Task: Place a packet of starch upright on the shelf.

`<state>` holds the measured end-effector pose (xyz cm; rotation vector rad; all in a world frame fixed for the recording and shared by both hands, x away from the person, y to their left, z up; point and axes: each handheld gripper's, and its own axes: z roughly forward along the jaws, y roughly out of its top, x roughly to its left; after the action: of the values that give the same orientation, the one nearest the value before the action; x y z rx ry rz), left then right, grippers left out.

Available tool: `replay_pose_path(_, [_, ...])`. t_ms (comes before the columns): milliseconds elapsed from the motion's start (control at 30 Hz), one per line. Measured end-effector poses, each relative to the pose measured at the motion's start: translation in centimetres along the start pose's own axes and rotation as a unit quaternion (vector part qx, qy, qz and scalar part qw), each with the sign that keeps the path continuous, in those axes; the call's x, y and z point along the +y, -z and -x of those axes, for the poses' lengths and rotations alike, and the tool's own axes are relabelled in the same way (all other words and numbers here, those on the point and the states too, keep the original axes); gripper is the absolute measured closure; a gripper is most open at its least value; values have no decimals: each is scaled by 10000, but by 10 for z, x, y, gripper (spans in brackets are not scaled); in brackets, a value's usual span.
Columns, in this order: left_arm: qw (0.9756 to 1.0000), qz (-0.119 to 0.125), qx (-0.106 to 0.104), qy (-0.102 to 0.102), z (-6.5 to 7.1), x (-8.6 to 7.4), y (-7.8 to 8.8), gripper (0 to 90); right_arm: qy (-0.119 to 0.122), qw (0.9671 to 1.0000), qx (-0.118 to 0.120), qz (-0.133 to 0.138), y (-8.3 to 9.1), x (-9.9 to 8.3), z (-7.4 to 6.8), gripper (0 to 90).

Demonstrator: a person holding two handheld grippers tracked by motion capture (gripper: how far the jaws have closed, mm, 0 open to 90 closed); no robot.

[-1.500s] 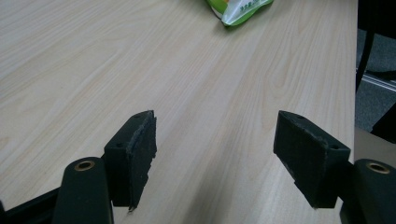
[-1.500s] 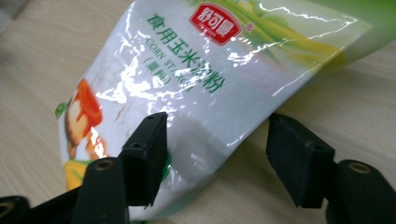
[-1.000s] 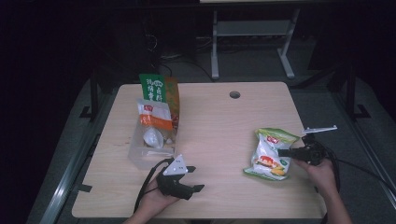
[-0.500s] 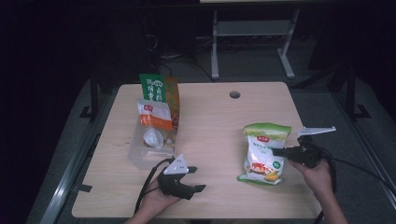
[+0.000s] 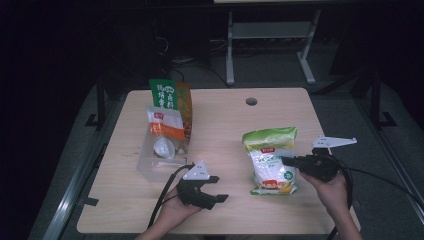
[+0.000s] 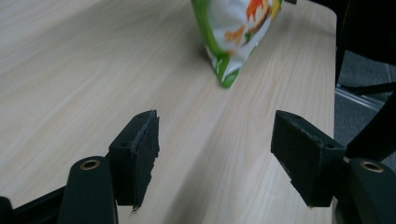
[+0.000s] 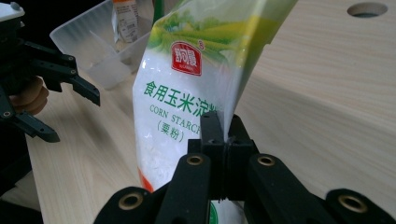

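A green-and-white corn starch bag (image 5: 270, 155) stands tilted on its bottom edge on the right half of the wooden table (image 5: 225, 120). My right gripper (image 5: 287, 161) is shut on the bag's right side edge; in the right gripper view the jaws (image 7: 224, 135) pinch that seam of the bag (image 7: 187, 93). Near the front edge, my left gripper (image 5: 218, 188) rests low, open with nothing between its fingers. In the left gripper view its jaws (image 6: 215, 154) face the bag's lower corner (image 6: 233, 32) across bare tabletop.
A clear plastic bin (image 5: 150, 167) sits at the left with a green packet (image 5: 165, 95) and an orange-and-white packet (image 5: 165, 122) standing in it. A round cable hole (image 5: 251, 101) lies toward the table's back. A metal frame stands on the dark floor behind.
The right hand has lifted and swung the corn starch bag from lying flat to nearly upright, shifting it left. The left gripper has stayed in place.
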<state>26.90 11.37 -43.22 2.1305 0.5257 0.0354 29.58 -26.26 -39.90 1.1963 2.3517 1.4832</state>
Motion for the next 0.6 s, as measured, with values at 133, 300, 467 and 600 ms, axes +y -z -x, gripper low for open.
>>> replay_pose_path(133, [10000, 41, -83, -35, 3, 13, -9, 314, 86, 9999, 11, 141, -3, 3, -8, 892])
replay_pose_path(300, [9999, 36, -150, -56, 2, 24, -21, 317, 214, 9994, 74, 273, -7, 9, -18, 893])
replay_pose_path(467, [9998, 88, -152, 12, -4, 32, -28, 332, 336, 9984, 177, 411, -18, 15, -23, 894])
replay_pose_path(600, [10000, 6, -8, -83, -11, 37, -32, 335, 478, 9974, 244, 477, -27, 20, -27, 894])
